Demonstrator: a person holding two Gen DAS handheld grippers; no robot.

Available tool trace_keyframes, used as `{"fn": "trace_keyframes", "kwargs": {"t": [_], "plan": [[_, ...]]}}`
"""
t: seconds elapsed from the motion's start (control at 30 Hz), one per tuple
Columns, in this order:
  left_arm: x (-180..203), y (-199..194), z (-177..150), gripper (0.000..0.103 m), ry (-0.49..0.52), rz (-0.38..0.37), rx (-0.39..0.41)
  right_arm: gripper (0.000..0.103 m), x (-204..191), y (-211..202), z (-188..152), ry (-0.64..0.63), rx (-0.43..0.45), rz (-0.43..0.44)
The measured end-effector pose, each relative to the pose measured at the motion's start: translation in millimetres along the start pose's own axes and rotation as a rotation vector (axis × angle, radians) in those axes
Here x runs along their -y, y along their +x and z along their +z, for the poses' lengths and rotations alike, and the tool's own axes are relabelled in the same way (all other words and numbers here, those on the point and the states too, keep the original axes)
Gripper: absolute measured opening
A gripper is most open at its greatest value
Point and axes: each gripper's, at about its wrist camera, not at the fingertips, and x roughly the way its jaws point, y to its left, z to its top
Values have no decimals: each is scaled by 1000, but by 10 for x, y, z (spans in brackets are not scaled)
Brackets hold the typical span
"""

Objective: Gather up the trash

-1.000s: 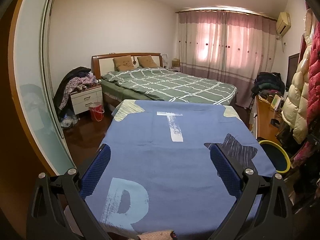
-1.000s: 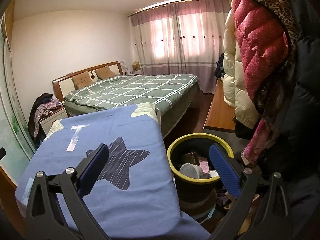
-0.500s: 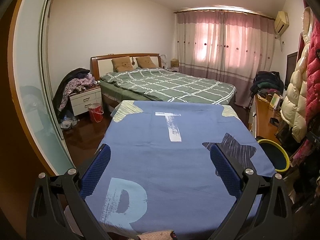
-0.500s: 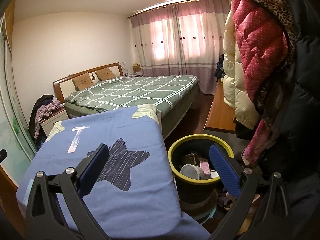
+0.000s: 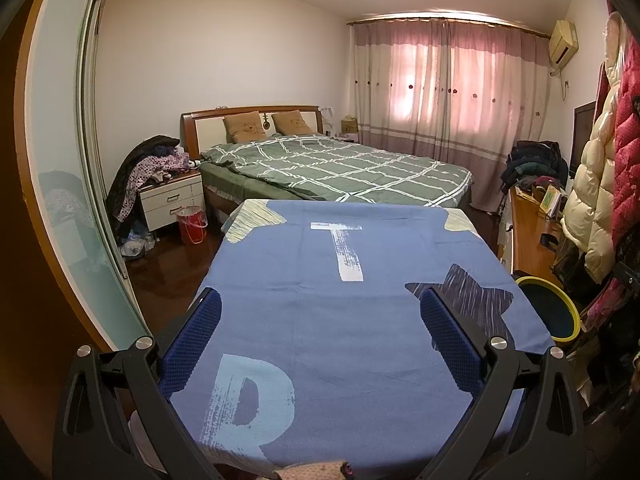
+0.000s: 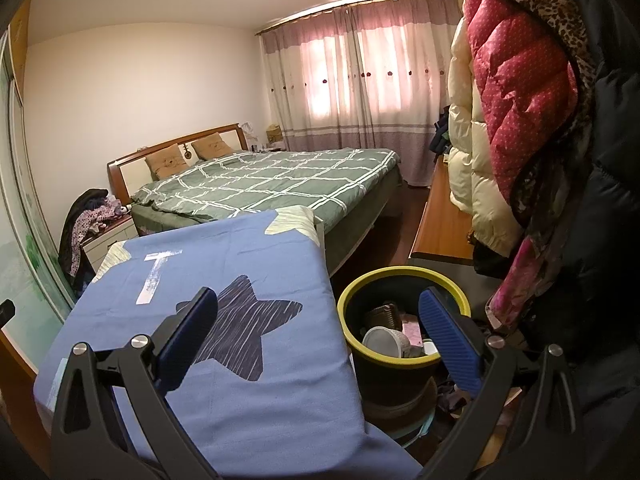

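Both grippers are spread wide and carry nothing. The left gripper (image 5: pixel 320 336) hangs over the middle of the bench (image 5: pixel 312 320), which is draped in a blue cloth printed with a T, a P and a dark star; no loose trash shows on that cloth in either view.

The right gripper (image 6: pixel 318 334) straddles the bench's right edge: its left finger sits over the star print, its right finger over the mouth of the trash bin (image 6: pixel 352 300), a dark bucket with a yellow rim standing on the floor just beside the bench. From the right jaws the bin lies at about 1 o'clock and below; from the left wrist view it shows only as a yellow arc at 3 o'clock (image 5: pixel 560 300), well off to the side. So the right hand is clearly the nearer one to the bin.

Inside the bin lie a white plastic cup (image 6: pixel 386 342), on its side with its mouth turned toward the camera, plus dark packaging and some pinkish scraps further back.

By my reading, the collecting looks largely done, or else the next piece lies outside both views.

Room to move is free above the cloth and toward the green checked bed (image 5: pixel 340 168) at 12 o'clock. The right side is tight: hanging coats (image 6: pixel 520 100) crowd in at 2 to 3 o'clock, close over the bin, and could snag a finger.
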Motion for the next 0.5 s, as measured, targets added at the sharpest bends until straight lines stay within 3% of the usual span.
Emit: {"fn": "trace_keyframes", "kwargs": {"t": [0.5], "plan": [[13,58,-38,98,5,-5,-8,96,-1,8,-1,2,-2,1]]}}
